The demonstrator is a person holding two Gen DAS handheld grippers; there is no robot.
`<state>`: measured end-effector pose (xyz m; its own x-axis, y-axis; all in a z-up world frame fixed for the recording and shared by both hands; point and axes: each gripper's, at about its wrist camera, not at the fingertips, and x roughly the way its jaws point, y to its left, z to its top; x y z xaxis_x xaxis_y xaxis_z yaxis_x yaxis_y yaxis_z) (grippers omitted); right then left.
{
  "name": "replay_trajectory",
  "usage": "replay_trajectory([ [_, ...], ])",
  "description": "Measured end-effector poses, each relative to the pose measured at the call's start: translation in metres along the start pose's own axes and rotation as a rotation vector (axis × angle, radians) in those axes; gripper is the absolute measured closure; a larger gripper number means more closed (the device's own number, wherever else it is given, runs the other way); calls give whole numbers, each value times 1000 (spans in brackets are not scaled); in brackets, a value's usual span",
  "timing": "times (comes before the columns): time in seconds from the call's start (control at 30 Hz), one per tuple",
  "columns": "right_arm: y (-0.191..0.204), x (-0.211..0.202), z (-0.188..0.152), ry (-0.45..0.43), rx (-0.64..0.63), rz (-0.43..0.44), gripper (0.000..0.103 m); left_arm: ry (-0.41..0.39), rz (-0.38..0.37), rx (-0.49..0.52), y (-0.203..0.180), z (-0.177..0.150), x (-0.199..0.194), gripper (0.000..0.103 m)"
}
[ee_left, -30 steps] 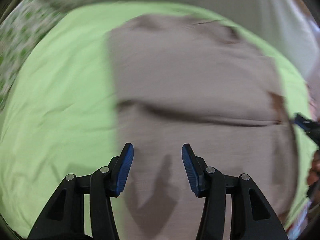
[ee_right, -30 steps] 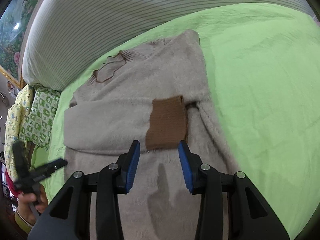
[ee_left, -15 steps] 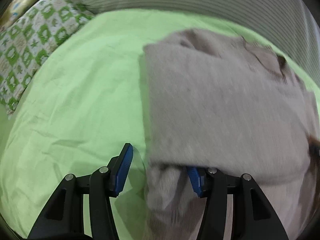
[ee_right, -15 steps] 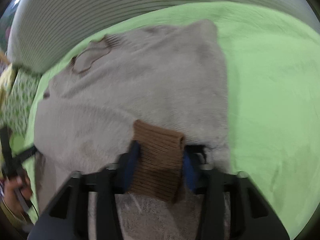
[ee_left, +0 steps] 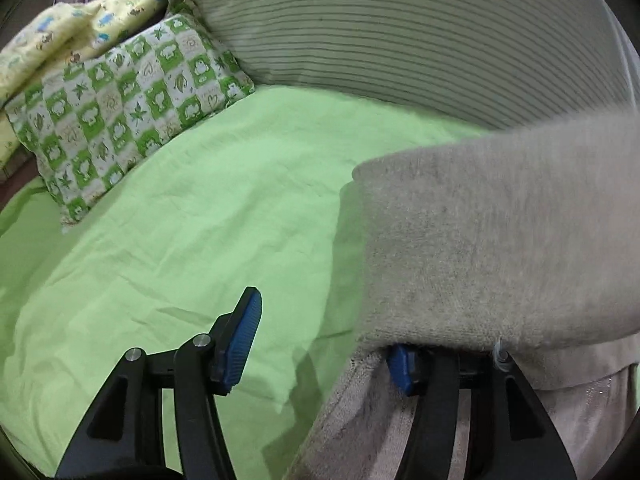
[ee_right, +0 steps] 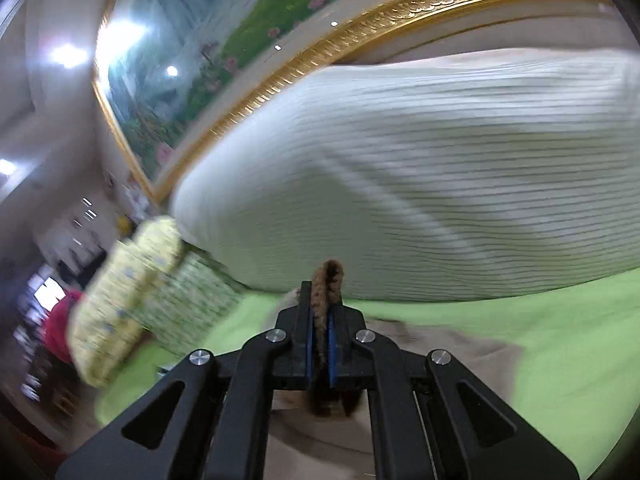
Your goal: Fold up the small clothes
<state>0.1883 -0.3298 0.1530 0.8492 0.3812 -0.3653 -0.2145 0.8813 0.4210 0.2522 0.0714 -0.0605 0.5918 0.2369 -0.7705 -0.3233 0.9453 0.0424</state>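
Cuff [ee_right: 327,280] now between R tongs [ee_right: 320,344]

Left wrist view: low and close over the green sheet [ee_left: 192,232], facing the checked pillow [ee_left: 120,108] and striped bolster [ee_left: 400,32], beige sweater [ee_left: 500,240] filling the right. Right wrist view: tilted higher, toward the same bolster [ee_right: 420,168] and a gilt-framed painting [ee_right: 208,52]. Shared: bolster, pillows, sheet.
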Motion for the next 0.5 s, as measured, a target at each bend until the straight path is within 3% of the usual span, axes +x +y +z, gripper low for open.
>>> replay_trajectory([
  [0.17,-92,50,-82,219,141,-212,97,52,-9,8,0,-12,10,45],
  [0.23,-119,64,-113,279,200,-259,97,56,-11,33,-3,-19,8,46],
  [0.37,-129,75,-137,315,209,-288,97,76,-10,35,1,-22,10,48],
  [0.5,-116,71,-125,257,126,-287,97,69,-19,6,8,-20,7,48],
])
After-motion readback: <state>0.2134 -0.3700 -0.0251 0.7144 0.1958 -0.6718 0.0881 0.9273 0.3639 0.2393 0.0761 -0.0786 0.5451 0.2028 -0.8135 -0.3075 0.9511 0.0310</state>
